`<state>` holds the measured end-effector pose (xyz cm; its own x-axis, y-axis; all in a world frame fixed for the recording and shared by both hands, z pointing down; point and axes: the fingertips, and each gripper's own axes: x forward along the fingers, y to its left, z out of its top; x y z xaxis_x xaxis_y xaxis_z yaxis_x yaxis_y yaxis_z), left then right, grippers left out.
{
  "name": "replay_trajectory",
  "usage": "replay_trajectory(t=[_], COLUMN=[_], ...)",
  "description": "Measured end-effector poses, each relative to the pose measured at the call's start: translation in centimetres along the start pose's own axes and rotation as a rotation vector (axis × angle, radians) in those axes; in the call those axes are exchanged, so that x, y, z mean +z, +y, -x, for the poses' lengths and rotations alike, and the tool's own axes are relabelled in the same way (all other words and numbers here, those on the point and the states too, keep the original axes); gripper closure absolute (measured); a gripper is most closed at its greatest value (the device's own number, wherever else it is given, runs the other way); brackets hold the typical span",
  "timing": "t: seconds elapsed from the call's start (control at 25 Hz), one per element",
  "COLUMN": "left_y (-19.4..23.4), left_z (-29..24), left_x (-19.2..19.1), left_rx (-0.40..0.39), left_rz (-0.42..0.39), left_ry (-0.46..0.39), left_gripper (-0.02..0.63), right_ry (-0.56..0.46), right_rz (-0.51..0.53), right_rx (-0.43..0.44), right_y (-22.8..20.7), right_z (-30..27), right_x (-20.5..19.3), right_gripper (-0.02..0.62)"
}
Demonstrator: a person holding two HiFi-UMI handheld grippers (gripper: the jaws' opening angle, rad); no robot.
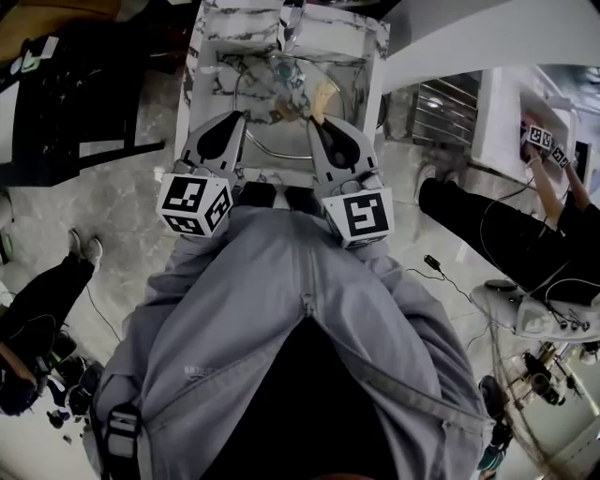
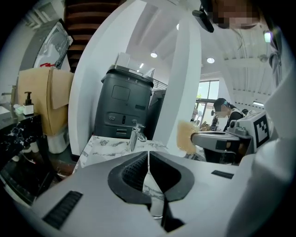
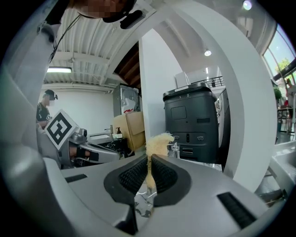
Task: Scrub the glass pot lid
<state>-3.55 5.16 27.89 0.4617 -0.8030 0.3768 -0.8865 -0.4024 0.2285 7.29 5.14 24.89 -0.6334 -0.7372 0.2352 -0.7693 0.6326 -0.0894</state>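
Observation:
Both grippers are held out over a marble sink (image 1: 208,58) with a faucet (image 1: 287,28). My left gripper (image 1: 236,120) is shut on the thin clear rim of the glass pot lid (image 1: 274,152), which curves across the basin. In the left gripper view that rim (image 2: 148,162) stands edge-on between the jaws of the left gripper (image 2: 148,155). My right gripper (image 1: 317,122) is shut on a tan scrubbing sponge (image 1: 324,97). The sponge (image 3: 157,143) sticks up out of the right gripper (image 3: 149,159). It (image 2: 186,136) hangs apart from the lid, to its right.
Behind the sink stand a dark grey bin (image 2: 123,104) and a white column (image 2: 185,83). A cardboard box (image 2: 46,99) and a soap bottle (image 2: 28,104) sit at the left. People stand at the right (image 1: 506,234) and lower left (image 1: 37,314). A cable (image 1: 441,274) lies on the floor.

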Motion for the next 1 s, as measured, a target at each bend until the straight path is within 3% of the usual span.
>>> replay_trajectory(t=[0.44, 0.64, 1.0], left_y=[6.6, 8.3, 8.9], left_z=[-0.8, -1.0, -3.5], left_x=[-3.4, -4.8, -7.5], left_rx=[-0.186, -0.210, -0.200], left_rz=[0.090, 0.171, 0.233], left_ry=[0.110, 0.149, 0.221], left_gripper=[0.588, 0.509, 0.474], right_ry=[0.114, 0.165, 0.234], right_rz=[-0.007, 0.004, -0.007], right_rx=[-0.099, -0.110, -0.053], right_y=[5.9, 6.7, 5.5], right_z=[-5.8, -7.3, -10.0], right_x=[-2.3, -3.4, -6.3], right_gripper=[0.554, 0.554, 0.554])
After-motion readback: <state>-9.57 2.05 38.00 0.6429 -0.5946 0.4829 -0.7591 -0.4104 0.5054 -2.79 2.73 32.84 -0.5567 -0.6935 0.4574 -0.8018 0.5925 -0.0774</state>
